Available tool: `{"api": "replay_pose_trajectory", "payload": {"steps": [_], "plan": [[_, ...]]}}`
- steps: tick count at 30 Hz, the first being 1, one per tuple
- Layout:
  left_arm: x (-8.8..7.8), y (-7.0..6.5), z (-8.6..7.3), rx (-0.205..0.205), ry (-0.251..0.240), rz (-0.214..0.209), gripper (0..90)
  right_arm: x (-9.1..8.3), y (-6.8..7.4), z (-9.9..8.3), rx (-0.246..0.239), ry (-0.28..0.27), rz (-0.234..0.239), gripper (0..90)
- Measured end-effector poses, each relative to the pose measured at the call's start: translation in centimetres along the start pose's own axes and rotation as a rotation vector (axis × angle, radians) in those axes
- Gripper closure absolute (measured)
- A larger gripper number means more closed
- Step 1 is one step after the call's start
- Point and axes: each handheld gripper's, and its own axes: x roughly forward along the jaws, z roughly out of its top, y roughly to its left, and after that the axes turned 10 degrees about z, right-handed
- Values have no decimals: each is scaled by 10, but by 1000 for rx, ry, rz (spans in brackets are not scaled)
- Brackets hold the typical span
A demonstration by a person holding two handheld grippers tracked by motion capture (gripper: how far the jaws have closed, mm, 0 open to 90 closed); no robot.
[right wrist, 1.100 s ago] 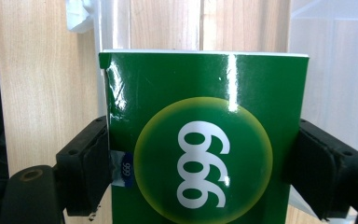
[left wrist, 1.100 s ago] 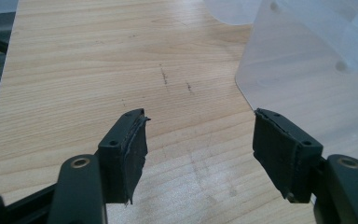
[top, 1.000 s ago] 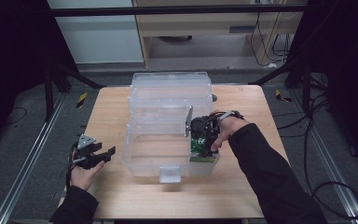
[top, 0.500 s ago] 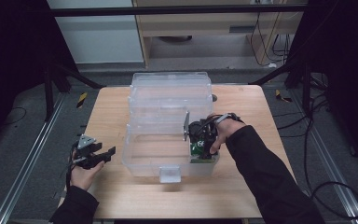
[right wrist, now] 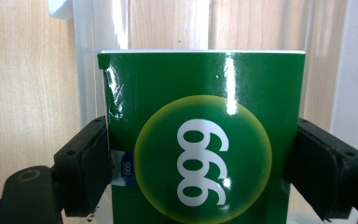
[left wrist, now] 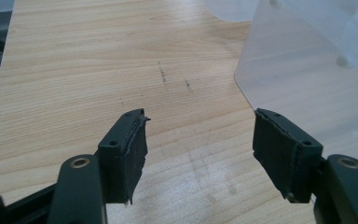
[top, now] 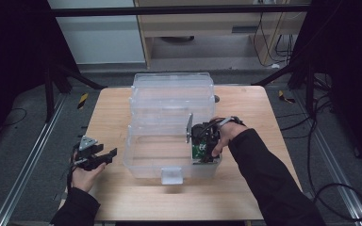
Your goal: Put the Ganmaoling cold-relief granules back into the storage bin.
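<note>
**Right gripper lowers green box into clear bin, left idle**

Right gripper (right wrist: 200,163) fingers (right wrist: 81,165) clenched on both sides of green box (right wrist: 205,140), "999" in yellow circle, box upright between them. High view: right gripper (top: 201,141) sits at right front corner inside the clear bin (top: 169,101), box (top: 200,151) near the bin floor; slightly lower and more forward than a second ago. Left gripper (left wrist: 200,149) fingers (left wrist: 128,149) spread wide, grasping nothing, above the wooden surface (left wrist: 98,60) just left of the bin; unchanged from earlier. Left gripper (top: 94,155) well apart from right.
</note>
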Motion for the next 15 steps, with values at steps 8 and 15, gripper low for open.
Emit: {"api": "replay_pose_trajectory", "payload": {"steps": [8,15], "plan": [[0,-1,0,4,3,0,343,4,2,-2,19,-21,9,160],[0,-1,0,4,4,0,343,3,3,-4,49,-35,1,149]]}}
